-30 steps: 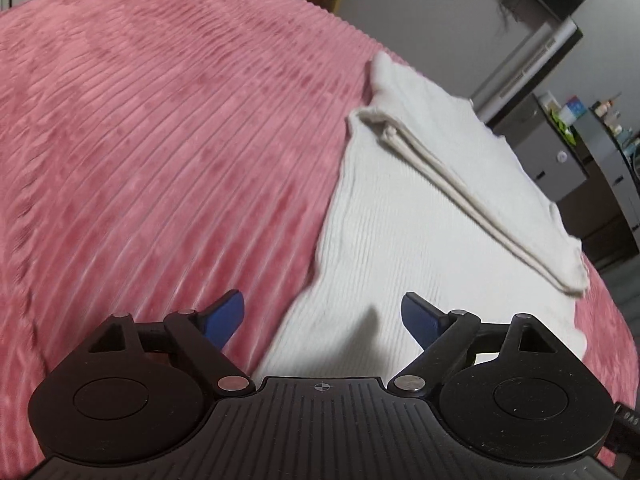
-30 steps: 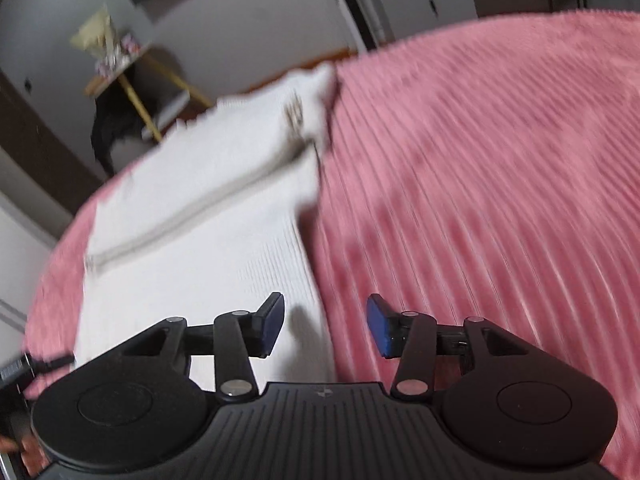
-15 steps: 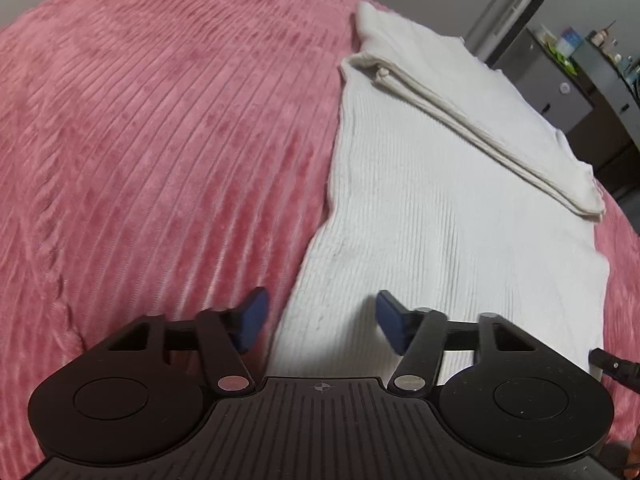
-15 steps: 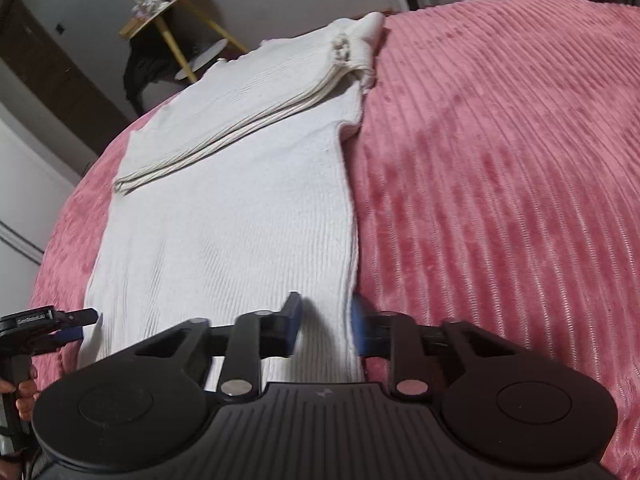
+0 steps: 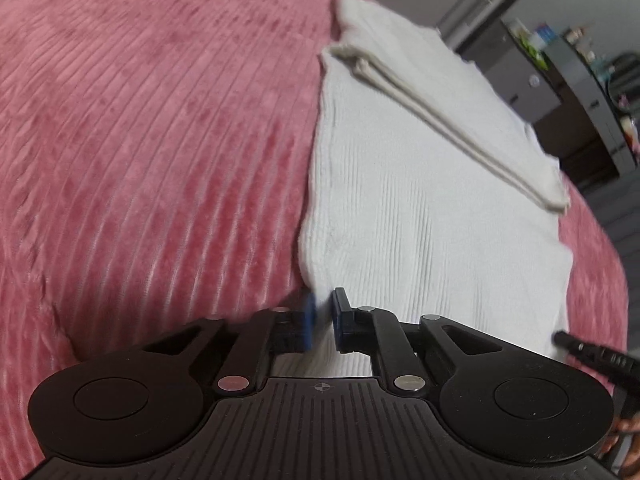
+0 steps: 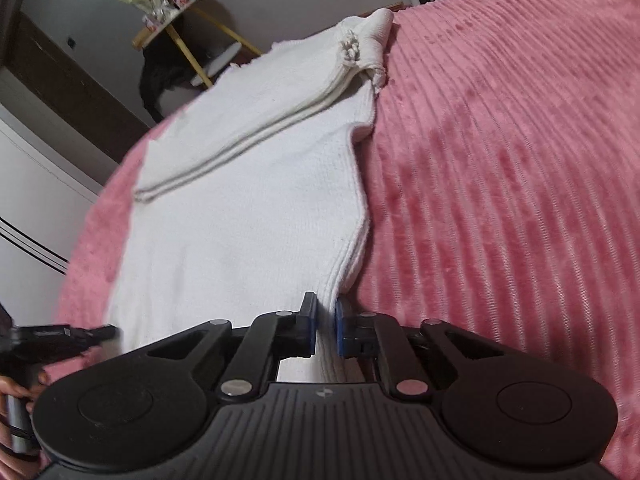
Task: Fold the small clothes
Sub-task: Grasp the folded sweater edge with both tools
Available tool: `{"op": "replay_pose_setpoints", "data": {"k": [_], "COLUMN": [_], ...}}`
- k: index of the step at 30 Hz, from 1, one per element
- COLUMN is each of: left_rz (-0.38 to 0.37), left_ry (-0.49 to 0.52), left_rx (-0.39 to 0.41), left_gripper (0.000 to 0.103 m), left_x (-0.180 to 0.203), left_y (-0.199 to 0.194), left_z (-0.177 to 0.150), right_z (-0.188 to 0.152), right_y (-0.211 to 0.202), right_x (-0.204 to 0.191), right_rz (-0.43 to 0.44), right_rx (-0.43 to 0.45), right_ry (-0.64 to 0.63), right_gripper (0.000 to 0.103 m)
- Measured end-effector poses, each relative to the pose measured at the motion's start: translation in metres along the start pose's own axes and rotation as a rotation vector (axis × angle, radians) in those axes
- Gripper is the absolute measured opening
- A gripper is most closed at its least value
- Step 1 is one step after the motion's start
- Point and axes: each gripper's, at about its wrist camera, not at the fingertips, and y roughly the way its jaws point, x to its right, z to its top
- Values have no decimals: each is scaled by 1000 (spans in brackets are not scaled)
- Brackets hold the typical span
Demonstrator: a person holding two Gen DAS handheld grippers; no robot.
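A white ribbed garment (image 5: 420, 216) lies flat on the pink ribbed bedspread (image 5: 140, 140), its far part folded over into a thick band. In the left wrist view my left gripper (image 5: 323, 314) is closing on the garment's near left corner, and the cloth bunches between the blue pads. In the right wrist view the same garment (image 6: 248, 216) stretches away, and my right gripper (image 6: 326, 318) is closing on its near right corner, with the hem pinched between the pads. The other gripper's tip (image 6: 80, 336) shows at the left edge.
The bedspread (image 6: 500, 160) runs wide on both sides of the garment. Behind the bed stand a small yellow-legged table (image 6: 188, 36) with a dark cloth hanging from it, and grey cabinets (image 5: 560, 92). A hand (image 6: 16, 392) holds the other gripper's handle.
Both grippers' jaws went from wide apart to nearly together, pinching the garment's near corners. The corners now rise slightly into the pads.
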Motion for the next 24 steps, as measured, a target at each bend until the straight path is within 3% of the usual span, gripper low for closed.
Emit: {"op": "replay_pose_setpoints", "data": {"k": [2,4,5,6,7,8,10,12,15,19,24], "left_rz": [-21,-31,-24,-20,-26,-40,-65,-158,-272,-319,-352], "left_ry": [8,31,46,59,71,74,94,62,16,-53,-196], "left_rx": [-24,-24,-28,-32,-46,-66,-84,-98,-51,46,101], "left_gripper": [33,34,31,17,10,11,10,10,10,10,10], "left_x": [2,6,8,10,12,13,17,19,24,32,31], "left_y": [4,5,6,7,9,9,7,0,-14,-16,6], "left_z": [-2,-3,-2,-2,-1,1,3,11,34,69,105], "right_z": [-1,-1,-2,-2,-2,-2,-1,2,14,37,65], "right_y": [2,3,3,4,5,6,5,2,-2,2,19], "right_x": [1,1,-1,-3,-4,-5,-8,-5,0,10,17], "right_rz": [26,42,39,36,35,37,63,140,237,328,384], "right_rx": [-23,-38,-41,-44,-48,-52,-59,-65,-49,33,141], "right_ry": [15,9,-4,-17,-29,-36,-45,1,97,232,370], "right_gripper": [16,19,19,19,16,9,9,8,8,8,8]}}
